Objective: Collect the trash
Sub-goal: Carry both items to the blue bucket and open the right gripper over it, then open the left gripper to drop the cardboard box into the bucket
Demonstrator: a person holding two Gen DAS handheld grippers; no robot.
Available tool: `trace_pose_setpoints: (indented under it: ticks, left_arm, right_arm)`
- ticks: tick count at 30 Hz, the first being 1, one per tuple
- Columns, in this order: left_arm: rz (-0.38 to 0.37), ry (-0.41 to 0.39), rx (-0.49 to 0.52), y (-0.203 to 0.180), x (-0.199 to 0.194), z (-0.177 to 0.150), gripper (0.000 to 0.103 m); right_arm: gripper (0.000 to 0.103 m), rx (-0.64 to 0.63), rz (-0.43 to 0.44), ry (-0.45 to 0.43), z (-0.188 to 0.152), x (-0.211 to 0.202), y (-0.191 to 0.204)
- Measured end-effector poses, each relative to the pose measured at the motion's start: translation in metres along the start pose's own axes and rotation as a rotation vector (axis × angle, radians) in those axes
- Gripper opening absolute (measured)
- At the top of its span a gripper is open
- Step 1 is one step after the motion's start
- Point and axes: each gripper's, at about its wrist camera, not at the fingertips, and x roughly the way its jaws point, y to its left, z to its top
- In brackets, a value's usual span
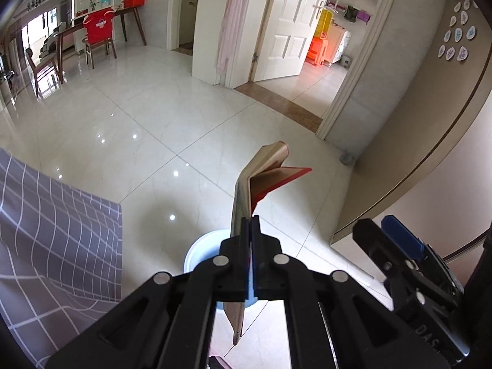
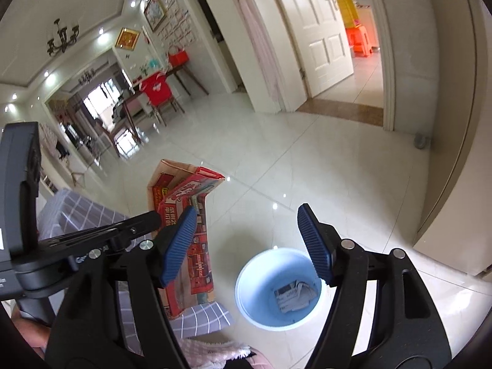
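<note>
Glossy pale floor tiles (image 2: 323,166) everywhere, shiny enough to mirror the ceiling lights, with a white panelled door (image 1: 295,21) standing open further back. A grey cloth with a thin white grid (image 1: 58,233) drapes in on the left, soft and a bit wrinkled.

Below and between the right gripper (image 2: 247,240) fingers sits a round light-blue plastic bin (image 2: 246,283), smooth-walled, with some crumpled printed paper (image 2: 292,298) at the bottom, could be packaging, hard to say.

The flattened cardboard box (image 2: 184,215), red print outside and plain brown inside, is pinched edge-on in the left gripper (image 1: 250,224), jaws pressed tight on it. It sticks out past the fingertips with one flap folded open, hanging above the bin rim. The right gripper's ribbed blue pads (image 2: 313,243) stand wide apart, nothing between them; the box is just beside its left finger.
</note>
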Motion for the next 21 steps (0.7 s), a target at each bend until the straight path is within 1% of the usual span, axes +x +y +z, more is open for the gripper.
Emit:
trace_pose_setpoints:
  ticks: [1, 2, 3, 4, 5, 6, 7, 8, 9, 10, 15, 18, 21]
  left_arm:
    - [0.000, -0.008, 0.003, -0.002, -0.002, 0.002, 0.002]
    - [0.008, -0.018, 0.006, -0.004, -0.004, 0.004, 0.005]
    - [0.010, -0.028, 0.009, -0.006, -0.006, 0.005, 0.017]
    - [0.021, -0.037, 0.009, -0.008, -0.009, 0.007, 0.033]
    - [0.042, -0.048, 0.001, -0.008, -0.012, 0.007, 0.073]
    - [0.070, -0.067, -0.013, -0.006, -0.016, 0.007, 0.081]
    - [0.067, -0.092, -0.026, -0.004, -0.020, 0.006, 0.081]
    - [0.057, -0.093, -0.031, -0.003, -0.023, 0.006, 0.081]
    - [0.062, -0.091, -0.035, -0.002, -0.025, 0.006, 0.081]
    - [0.079, -0.093, -0.036, -0.001, -0.028, 0.006, 0.081]
    - [0.113, -0.120, -0.029, -0.002, -0.051, 0.003, 0.081]
    - [0.156, -0.141, -0.026, 0.001, -0.071, -0.001, 0.081]
    - [0.193, -0.166, -0.048, 0.011, -0.094, -0.006, 0.081]
  right_arm:
    - [0.069, 0.000, -0.005, -0.015, 0.002, -0.003, 0.001]
    - [0.069, 0.002, -0.012, -0.030, 0.003, -0.007, 0.000]
    - [0.069, 0.008, -0.013, -0.043, 0.004, -0.010, -0.001]
    - [0.070, 0.013, -0.014, -0.052, 0.005, -0.012, -0.002]
    - [0.070, 0.020, -0.017, -0.063, 0.005, -0.016, -0.003]
    - [0.072, 0.026, -0.019, -0.069, 0.004, -0.018, -0.004]
    - [0.072, 0.035, -0.017, -0.075, 0.004, -0.020, -0.004]
    - [0.072, 0.037, -0.014, -0.075, 0.004, -0.022, -0.004]
    - [0.072, 0.036, -0.013, -0.075, 0.004, -0.023, -0.004]
    - [0.072, 0.032, -0.014, -0.077, 0.004, -0.025, 0.000]
    - [0.072, 0.019, 0.005, -0.072, 0.004, -0.031, 0.010]
    - [0.072, 0.009, 0.027, -0.071, 0.004, -0.038, 0.018]
    - [0.073, -0.009, 0.056, -0.072, 0.004, -0.046, 0.031]
